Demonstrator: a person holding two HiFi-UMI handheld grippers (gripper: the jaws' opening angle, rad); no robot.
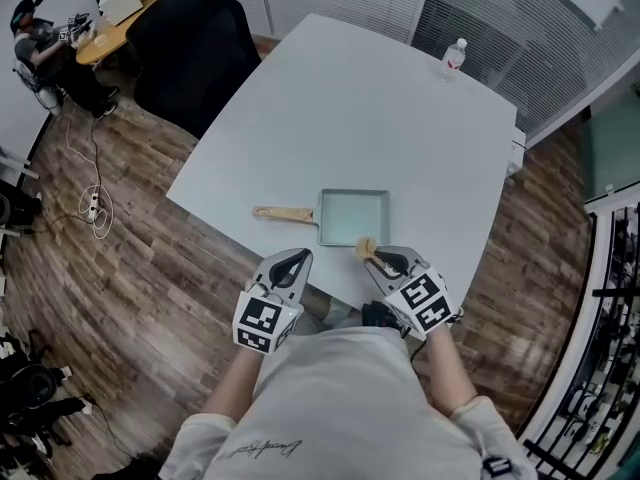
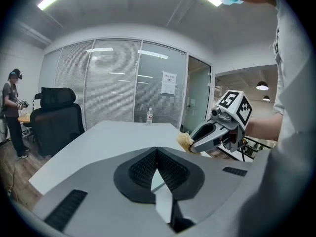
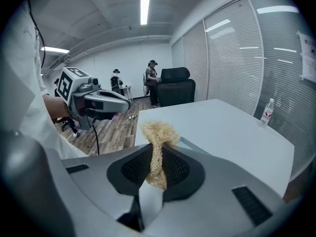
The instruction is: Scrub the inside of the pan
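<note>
In right hand-held gripper point(image 1: 377, 259), pinching tan fibrous scrub pad point(image 1: 366, 246) by pale-green square pan point(image 1: 352, 218); clenching left hand-held gripper point(image 1: 296, 260) empty.

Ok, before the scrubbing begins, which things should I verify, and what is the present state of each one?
1. Right gripper shut on the tan fibrous scrubber: ok.
2. Scrubber down inside the square pale-green pan: not ok, it is at the near rim.
3. Left gripper steadying the pan's wooden handle: not ok, jaws shut on nothing, apart from it.
4. Pan flat on the white table: ok.
5. Dirt inside pan: cannot tell.
</note>
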